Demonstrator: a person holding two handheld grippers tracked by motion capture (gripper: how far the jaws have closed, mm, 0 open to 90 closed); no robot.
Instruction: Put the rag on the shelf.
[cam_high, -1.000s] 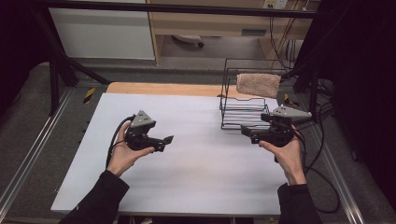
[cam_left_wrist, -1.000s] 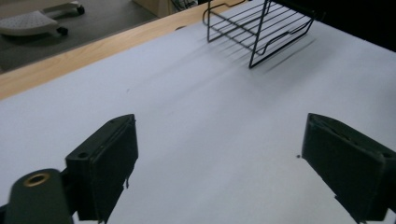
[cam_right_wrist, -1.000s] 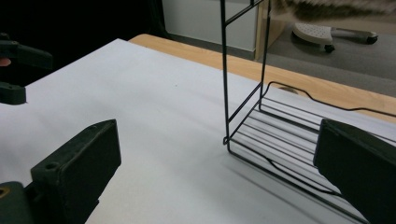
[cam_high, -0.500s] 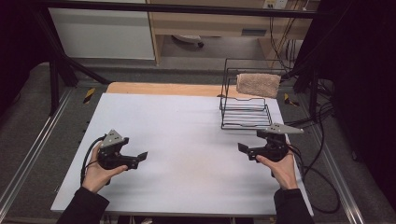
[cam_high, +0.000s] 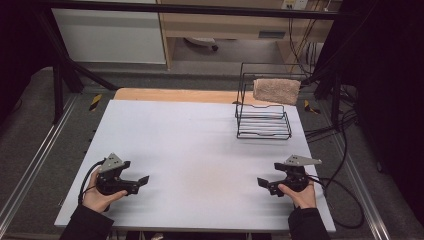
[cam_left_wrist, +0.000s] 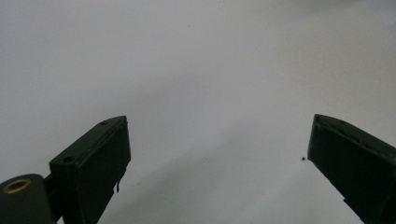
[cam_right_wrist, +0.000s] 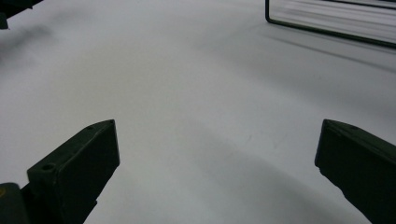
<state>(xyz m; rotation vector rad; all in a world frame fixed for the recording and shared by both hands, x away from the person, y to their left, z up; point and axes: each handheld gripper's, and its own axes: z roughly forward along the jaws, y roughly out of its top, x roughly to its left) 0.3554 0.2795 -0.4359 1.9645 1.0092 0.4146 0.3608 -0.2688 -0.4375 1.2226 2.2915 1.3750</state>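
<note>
A black wire rack (cam_high: 263, 122) stands at the table's back right, and a tan folded towel (cam_high: 276, 90) hangs over its top rail. My left gripper (cam_high: 143, 181) rests low near the front left of the white table (cam_high: 200, 150), held by a hand, jaws pointing right. In the left gripper view it (cam_left_wrist: 217, 144) is open with only bare table between the jaws. My right gripper (cam_high: 261, 183) sits near the front right edge, jaws pointing left. The right gripper view shows it (cam_right_wrist: 217, 149) open and empty, with the rack's base (cam_right_wrist: 327, 23) at the top right.
Cables (cam_high: 340, 190) trail off the table's right side. A wooden strip (cam_high: 175, 95) runs along the table's far edge. Metal rails (cam_high: 30, 170) flank the table, and a white cabinet (cam_high: 110, 35) stands behind.
Both hands have drawn back toward the front edge and lowered. The left gripper went from mid-left to the front left corner; the right moved away from the rack.
</note>
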